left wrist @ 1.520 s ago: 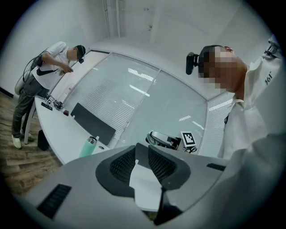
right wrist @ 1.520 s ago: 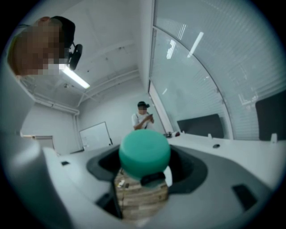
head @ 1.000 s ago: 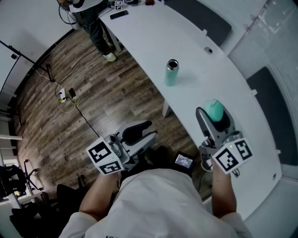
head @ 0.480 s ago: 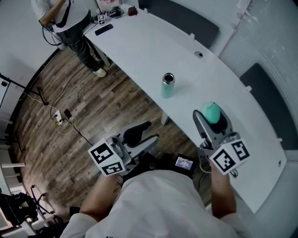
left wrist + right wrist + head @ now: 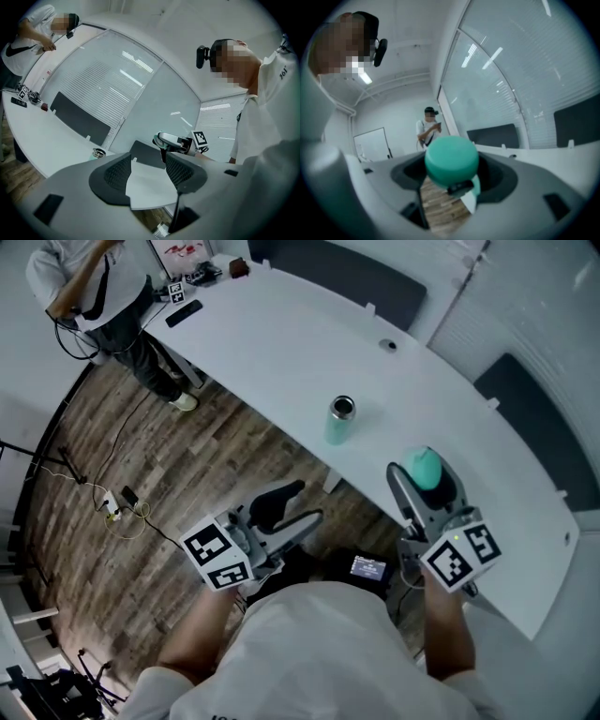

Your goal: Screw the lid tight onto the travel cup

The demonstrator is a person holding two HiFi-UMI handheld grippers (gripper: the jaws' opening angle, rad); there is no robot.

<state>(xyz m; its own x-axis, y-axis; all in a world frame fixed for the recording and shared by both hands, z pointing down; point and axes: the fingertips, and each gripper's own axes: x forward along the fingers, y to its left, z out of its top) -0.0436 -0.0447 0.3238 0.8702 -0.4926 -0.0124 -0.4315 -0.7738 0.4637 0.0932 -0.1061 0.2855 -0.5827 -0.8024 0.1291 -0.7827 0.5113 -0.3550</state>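
The teal travel cup (image 5: 341, 421) stands upright with its mouth uncovered near the front edge of the curved white table (image 5: 281, 343); in the left gripper view the cup (image 5: 98, 153) shows small, far beyond the jaws. My right gripper (image 5: 428, 476) is over the table's right part, shut on the teal lid (image 5: 427, 465), which fills the middle of the right gripper view as a round lid (image 5: 451, 159) between the jaws (image 5: 451, 171). My left gripper (image 5: 292, 506) hangs over the wooden floor, short of the table. Its jaws (image 5: 147, 169) are opening with nothing between them.
A person (image 5: 94, 287) stands at the table's far left end, near a black remote (image 5: 183, 313) and small items. Cables (image 5: 112, 507) lie on the wooden floor. Dark panels (image 5: 328, 282) stand behind the table. A small screen (image 5: 368, 567) sits by my waist.
The head view has swung, so the table and cup sit lower and further left in the frame. Both grippers have stayed almost where they were. The lid remains gripped.
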